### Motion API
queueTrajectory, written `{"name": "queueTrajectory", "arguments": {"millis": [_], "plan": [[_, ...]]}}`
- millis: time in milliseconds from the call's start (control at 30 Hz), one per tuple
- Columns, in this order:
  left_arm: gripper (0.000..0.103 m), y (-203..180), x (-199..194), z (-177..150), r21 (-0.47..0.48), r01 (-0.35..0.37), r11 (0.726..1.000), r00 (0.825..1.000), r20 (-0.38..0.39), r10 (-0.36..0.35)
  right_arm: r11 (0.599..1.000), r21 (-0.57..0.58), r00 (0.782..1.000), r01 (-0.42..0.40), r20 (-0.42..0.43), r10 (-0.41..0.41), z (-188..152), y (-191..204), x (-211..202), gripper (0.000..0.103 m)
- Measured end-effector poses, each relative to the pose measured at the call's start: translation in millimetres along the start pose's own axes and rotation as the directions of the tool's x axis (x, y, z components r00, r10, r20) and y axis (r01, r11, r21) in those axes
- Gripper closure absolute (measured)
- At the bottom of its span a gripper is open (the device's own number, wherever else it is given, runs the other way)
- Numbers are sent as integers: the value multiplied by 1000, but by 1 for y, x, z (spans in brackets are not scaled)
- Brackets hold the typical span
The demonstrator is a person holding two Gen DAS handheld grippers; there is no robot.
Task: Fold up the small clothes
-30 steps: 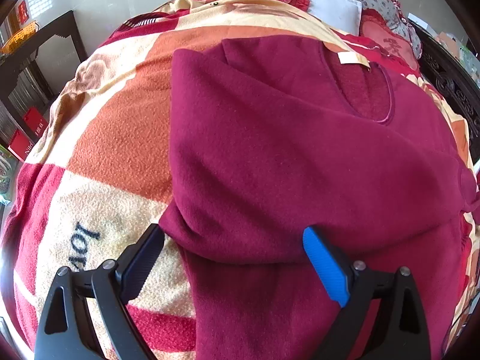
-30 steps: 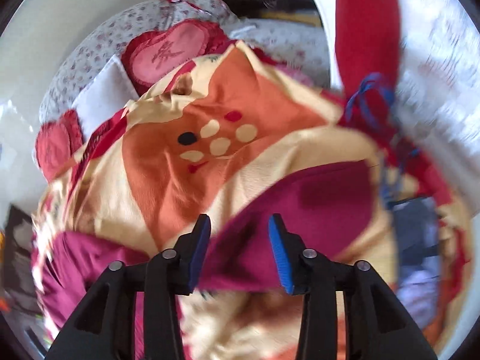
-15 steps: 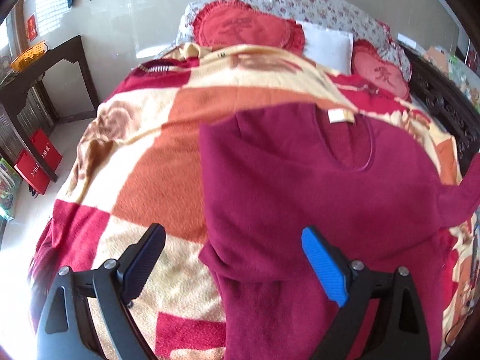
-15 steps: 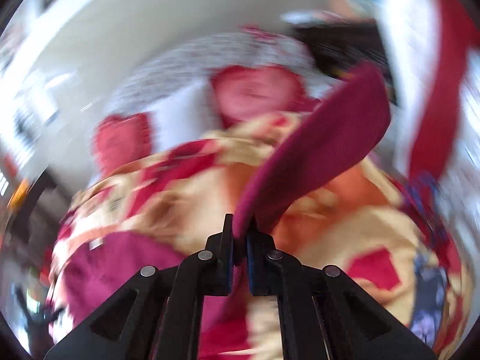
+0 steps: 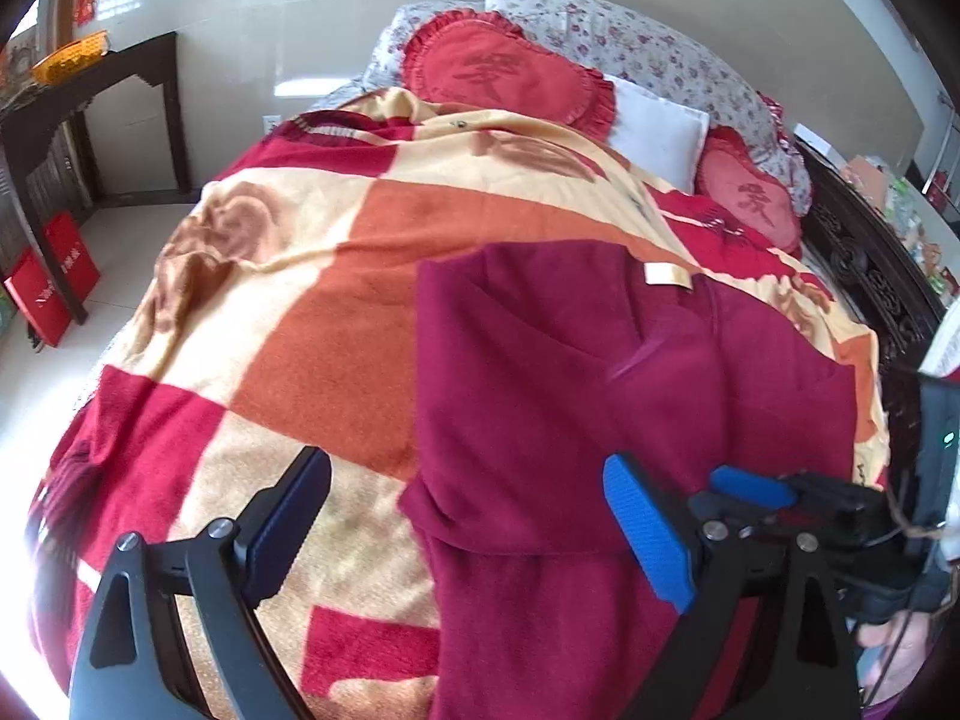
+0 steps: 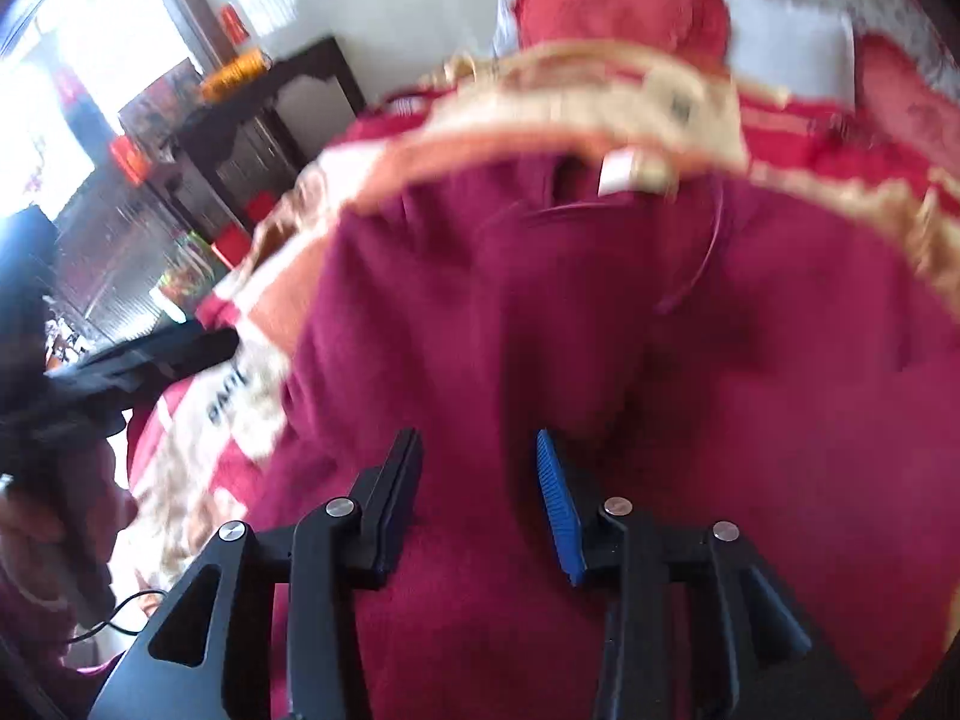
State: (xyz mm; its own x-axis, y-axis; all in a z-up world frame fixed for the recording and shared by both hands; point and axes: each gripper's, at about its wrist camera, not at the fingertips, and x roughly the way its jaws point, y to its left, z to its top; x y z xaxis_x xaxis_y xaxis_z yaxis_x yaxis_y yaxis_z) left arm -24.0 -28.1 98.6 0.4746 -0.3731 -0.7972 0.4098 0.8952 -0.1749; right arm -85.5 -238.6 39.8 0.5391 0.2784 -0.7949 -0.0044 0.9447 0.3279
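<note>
Maroon sweater (image 5: 540, 396), sleeves folded inward

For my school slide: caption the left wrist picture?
Open left gripper above a dark red sweater on a checked blanket.

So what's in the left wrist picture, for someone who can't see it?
A dark red sweater lies partly folded on a checked red, orange and cream blanket covering a bed. The open left hand-held gripper hovers above its near edge, with red pillows behind.
</note>
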Motion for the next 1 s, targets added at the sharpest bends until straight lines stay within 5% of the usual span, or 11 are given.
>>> {"name": "queueTrajectory", "arguments": {"millis": [100, 267, 433, 567, 600, 633, 700, 833, 933, 1000], "plan": [[8, -10, 2, -2, 48, 30, 998, 1000, 6, -30, 999, 28, 999, -35, 13, 35, -14, -8, -8, 80], [8, -30, 23, 1, 64, 80, 995, 996, -29, -79, 998, 54, 998, 30, 58, -33, -23, -27, -46, 78], [7, -49, 37, 11, 115, 113, 987, 992, 35, -117, 990, 133, 991, 47, 122, -63, -42, -60, -98, 75], [8, -67, 67, 20, 152, 128, 980, 992, -44, -122, 976, 215, 985, 44, 151, -78, -56, -86, -119, 75], [17, -72, 72, 20, 157, 147, 977, 988, -67, -138, 974, 222, 984, 47, 159, -83, -57, -88, -122, 75], [47, -78, 77, 21, 167, 177, 970, 982, -100, -162, 971, 231, 980, 58, 172, -99, -58, -93, -127, 75], [85, -87, 82, 24, 197, 192, 961, 973, -168, -160, 965, 248, 971, 82, 198, -134, -58, -99, -135, 75], [92, -72, 49, 36, 135, 250, 959, 966, -105, -237, 944, 314, 959, 101, 223, -177, -54, -120, -149, 75], [93, -43, 25, 42, 81, 163, 983, 987, -15, -162, 930, 343, 948, 134, 228, -221, -52, -132, -153, 74], [92, -30, 29, 41, 62, 141, 988, 989, -41, -139, 918, 362, 942, 162, 220, -254, -49, -141, -149, 70]]}}
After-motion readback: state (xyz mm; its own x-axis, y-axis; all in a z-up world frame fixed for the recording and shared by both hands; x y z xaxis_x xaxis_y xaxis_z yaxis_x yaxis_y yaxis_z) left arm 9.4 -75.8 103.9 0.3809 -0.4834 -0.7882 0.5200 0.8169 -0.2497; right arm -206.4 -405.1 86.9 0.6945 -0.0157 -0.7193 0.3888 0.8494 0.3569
